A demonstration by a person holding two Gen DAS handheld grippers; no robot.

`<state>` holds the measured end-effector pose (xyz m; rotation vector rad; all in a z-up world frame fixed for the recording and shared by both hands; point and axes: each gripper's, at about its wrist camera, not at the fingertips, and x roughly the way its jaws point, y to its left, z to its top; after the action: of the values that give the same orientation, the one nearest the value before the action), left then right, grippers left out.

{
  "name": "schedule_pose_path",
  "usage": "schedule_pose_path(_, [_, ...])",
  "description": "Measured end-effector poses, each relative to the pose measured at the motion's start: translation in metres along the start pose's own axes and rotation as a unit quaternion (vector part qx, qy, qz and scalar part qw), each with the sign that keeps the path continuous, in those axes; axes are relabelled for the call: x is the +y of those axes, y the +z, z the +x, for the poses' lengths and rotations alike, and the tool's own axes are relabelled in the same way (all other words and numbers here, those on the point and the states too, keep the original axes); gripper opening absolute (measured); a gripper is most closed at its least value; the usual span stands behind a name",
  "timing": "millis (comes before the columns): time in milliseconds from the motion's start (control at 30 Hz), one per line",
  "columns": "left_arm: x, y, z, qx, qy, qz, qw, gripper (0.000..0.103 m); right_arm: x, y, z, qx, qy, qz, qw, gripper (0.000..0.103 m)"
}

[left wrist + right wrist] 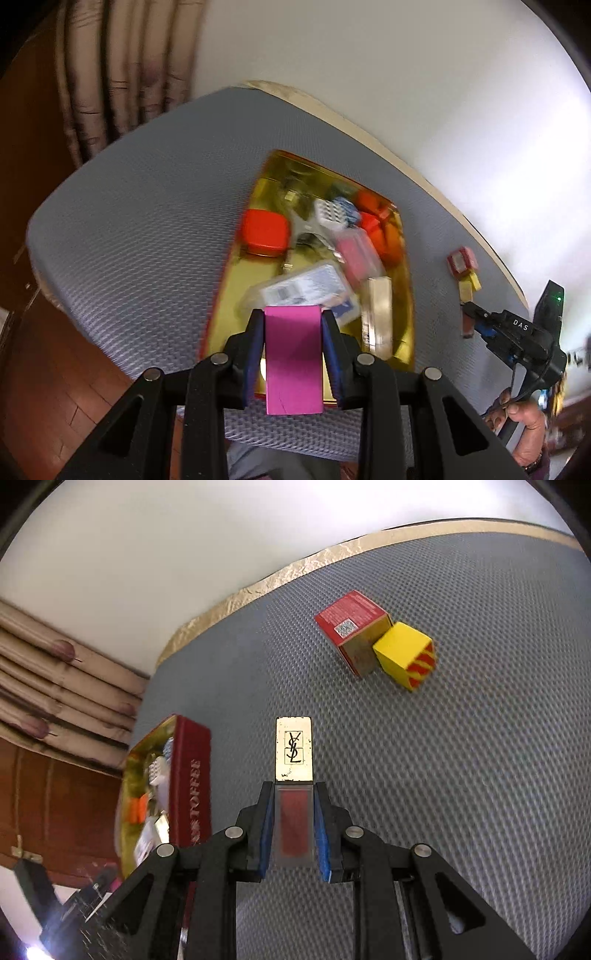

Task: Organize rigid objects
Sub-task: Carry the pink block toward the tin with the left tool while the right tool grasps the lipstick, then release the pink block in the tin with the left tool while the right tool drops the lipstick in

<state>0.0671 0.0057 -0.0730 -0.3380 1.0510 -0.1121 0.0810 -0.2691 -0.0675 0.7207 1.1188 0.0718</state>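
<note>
Both grippers are loaded: the left gripper [293, 317] is clamped on a pink block [293, 360] above the near end of the gold tin [404, 295], and the right gripper [294, 794] is clamped on a lipstick [294, 771] over the grey mat [461, 775]. The tin looks crowded, so a block dropped there could land on the card case [306, 286] and tip out. There is open mat left of the tin, while the red box [354, 629] and yellow cube [404, 655] lie near the mat's far edge.
</note>
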Motion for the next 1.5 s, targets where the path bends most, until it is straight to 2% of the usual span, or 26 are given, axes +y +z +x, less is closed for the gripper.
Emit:
schedule_pose_path(67, [-0.013,0.006,0.008,0.015,-0.017,0.022,0.9995,0.030,-0.003,-0.003,-0.004,0.001,0.009,0.003,1.000,0.018])
schedule_pose_path(167, [-0.030,0.012,0.019,0.017,-0.008,0.053,0.9984,0.030,-0.005,-0.005,-0.009,-0.001,0.018,0.006,1.000,0.018])
schedule_pose_path(333, [-0.051,0.017,0.039,0.041,-0.020,0.086,0.9953,0.030,-0.004,-0.005,-0.019,-0.006,0.029,0.003,1.000,0.018])
schedule_pose_path(400, [-0.053,0.016,0.041,0.043,-0.021,0.086,0.9951,0.030,-0.003,-0.007,-0.027,-0.006,0.035,0.000,0.999,0.018])
schedule_pose_path(567, [-0.042,0.012,0.014,0.023,-0.035,0.059,0.9974,0.034,0.014,-0.011,-0.040,-0.003,0.057,-0.018,0.998,0.018])
schedule_pose_path(667, [-0.023,0.003,-0.017,-0.030,-0.005,0.026,0.9992,0.035,0.036,-0.015,-0.044,0.001,0.076,-0.039,0.996,0.018])
schedule_pose_path(767, [0.005,-0.011,-0.048,-0.092,0.072,-0.013,0.9931,0.039,0.065,-0.021,-0.043,0.018,0.098,-0.066,0.993,0.018])
schedule_pose_path(833, [0.025,-0.022,-0.059,-0.110,0.119,-0.038,0.9861,0.039,0.088,-0.026,-0.036,0.036,0.115,-0.081,0.989,0.018])
schedule_pose_path(933, [0.056,-0.035,-0.064,-0.113,0.157,-0.077,0.9780,0.039,0.125,-0.036,-0.017,0.065,0.129,-0.107,0.984,0.018])
schedule_pose_path(1000, [0.073,-0.037,-0.061,-0.107,0.166,-0.104,0.9747,0.039,0.146,-0.042,0.002,0.091,0.143,-0.110,0.979,0.018])
schedule_pose_path(1100, [0.091,-0.038,-0.058,-0.101,0.151,-0.132,0.9745,0.039,0.172,-0.053,0.035,0.129,0.149,-0.107,0.975,0.018])
schedule_pose_path(1200, [0.090,-0.038,-0.055,-0.104,0.171,-0.114,0.9730,0.039,0.186,-0.063,0.063,0.155,0.146,-0.096,0.972,0.018])
schedule_pose_path(1500, [0.079,-0.037,-0.053,-0.113,0.167,-0.082,0.9760,0.039,0.192,-0.068,0.098,0.173,0.123,-0.066,0.975,0.019])
